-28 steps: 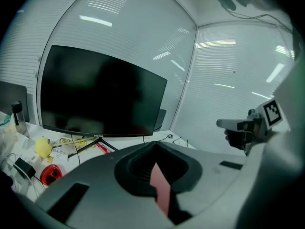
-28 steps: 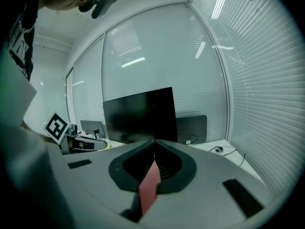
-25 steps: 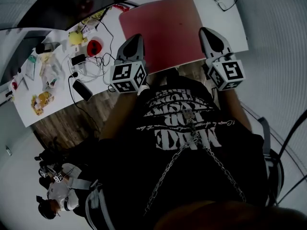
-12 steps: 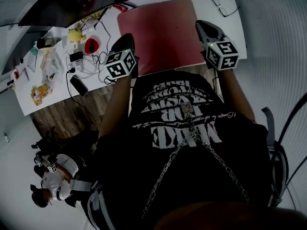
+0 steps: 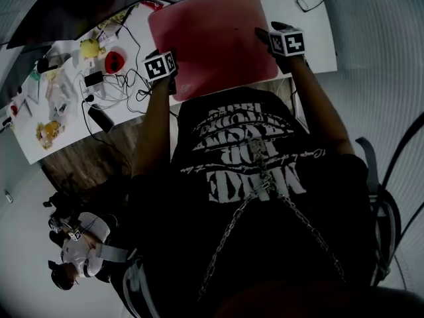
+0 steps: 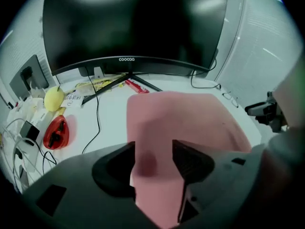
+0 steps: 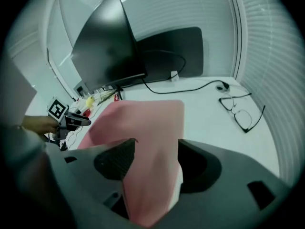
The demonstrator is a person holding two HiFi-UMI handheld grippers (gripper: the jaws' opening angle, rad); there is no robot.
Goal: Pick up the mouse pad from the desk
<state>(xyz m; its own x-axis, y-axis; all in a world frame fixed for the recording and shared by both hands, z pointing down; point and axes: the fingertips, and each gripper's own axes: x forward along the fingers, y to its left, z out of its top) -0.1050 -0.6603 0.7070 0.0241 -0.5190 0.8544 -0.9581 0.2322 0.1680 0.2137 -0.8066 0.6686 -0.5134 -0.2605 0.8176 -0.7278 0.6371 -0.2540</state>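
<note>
A large pink mouse pad (image 5: 212, 42) lies flat on the white desk (image 5: 311, 35). My left gripper (image 5: 171, 78) is low over the pad's near left corner, and my right gripper (image 5: 265, 35) is at its right edge. Both sets of jaws have just been opening. The left gripper (image 6: 153, 151) stands open in the left gripper view, with the pad (image 6: 186, 123) showing through the gap, untouched by the pads. The right gripper view shows the right gripper (image 7: 155, 149) open the same way over the pad (image 7: 143, 123).
A dark curved monitor (image 6: 133, 27) stands at the back of the desk. Glasses (image 7: 243, 111) lie to the right of the pad. To its left are a red object (image 6: 56, 132), a yellow object (image 6: 53, 98), cables (image 5: 126, 85) and a black block (image 5: 99, 118).
Both grippers have come down from in front of the chest to the desk and tipped downward. Their jaws, shut before, now stand open.
</note>
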